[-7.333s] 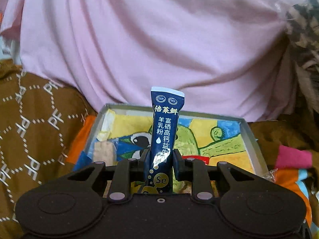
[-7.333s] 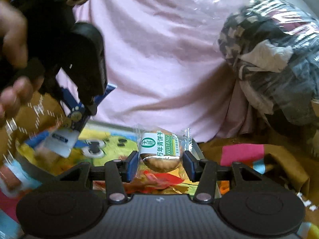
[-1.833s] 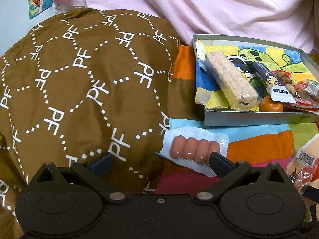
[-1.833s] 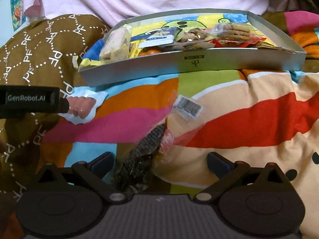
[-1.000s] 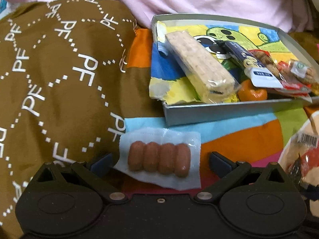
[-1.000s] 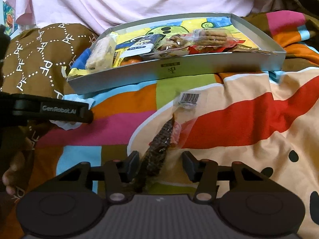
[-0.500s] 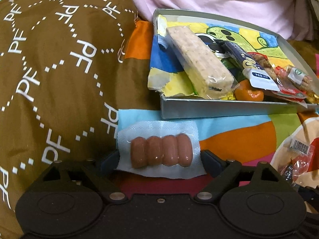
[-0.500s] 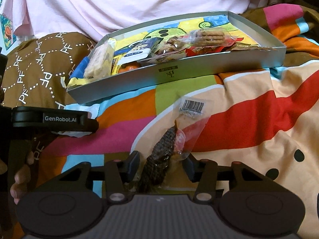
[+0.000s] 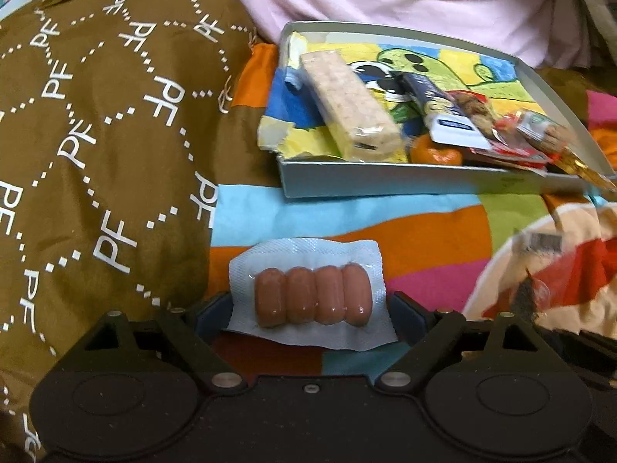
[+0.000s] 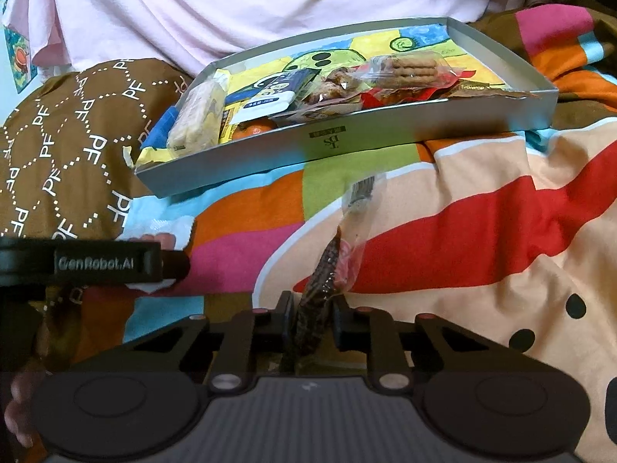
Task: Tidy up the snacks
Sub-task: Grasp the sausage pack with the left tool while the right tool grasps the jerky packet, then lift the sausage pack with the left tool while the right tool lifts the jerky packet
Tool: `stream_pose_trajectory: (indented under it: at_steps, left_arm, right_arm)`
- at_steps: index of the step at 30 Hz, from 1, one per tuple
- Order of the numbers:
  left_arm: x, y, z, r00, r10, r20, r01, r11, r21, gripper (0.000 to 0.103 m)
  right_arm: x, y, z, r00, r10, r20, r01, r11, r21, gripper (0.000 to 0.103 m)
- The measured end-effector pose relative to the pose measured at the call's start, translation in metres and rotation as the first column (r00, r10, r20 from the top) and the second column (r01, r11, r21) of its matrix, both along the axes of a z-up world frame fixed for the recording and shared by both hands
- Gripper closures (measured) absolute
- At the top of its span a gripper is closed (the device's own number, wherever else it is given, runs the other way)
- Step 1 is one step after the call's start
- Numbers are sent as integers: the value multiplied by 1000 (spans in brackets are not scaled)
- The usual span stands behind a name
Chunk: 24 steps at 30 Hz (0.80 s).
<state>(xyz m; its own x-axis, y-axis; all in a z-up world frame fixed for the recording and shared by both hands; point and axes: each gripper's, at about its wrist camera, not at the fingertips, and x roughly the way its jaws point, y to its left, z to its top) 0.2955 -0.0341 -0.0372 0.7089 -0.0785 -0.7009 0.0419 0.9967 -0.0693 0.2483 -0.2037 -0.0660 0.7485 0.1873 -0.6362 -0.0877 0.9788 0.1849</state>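
Left wrist: pick step on the sausage pack (image 9: 308, 295). It lies flat on the quilt (image 9: 385, 227), near the tray's (image 9: 385, 185) front-left corner. Left gripper (image 9: 308, 312) straddles it, jaws wide, both pads at the pack's side edges; I can't tell whether they press. Next: finish the squeeze, lift, carry over the tray's front wall.

Right wrist: right gripper (image 10: 311, 320) is closing on the dark snack bag (image 10: 320, 281), which stands on edge between the jaws, pads already squeezing its lower end. Bag sits on the quilt before the tray's front wall, its barcode end pointing at the tray. Next: lift it clear, drop it in the tray's free right end.
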Motion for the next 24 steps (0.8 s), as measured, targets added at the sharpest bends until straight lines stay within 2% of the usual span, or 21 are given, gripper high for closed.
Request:
stream_pose_trajectory:
  at_steps: [3,18,24]
  left_arm:
    - [-7,-5,2,1000,10,13,-10,1000,17,17]
    - [-18,-5,3,1000,22,0,-22,1000,6,18]
    - [-19,-4,-3,999,40,-6,-39,998,40,13]
  right_arm:
    - [-2,-3,1,1000,10,-4,-10,1000,5,83]
    - [-21,-15,12,1000,11,18,-11,1000,3,86]
    - [-22,-15,15,1000,15,25,-15,1000,5,86]
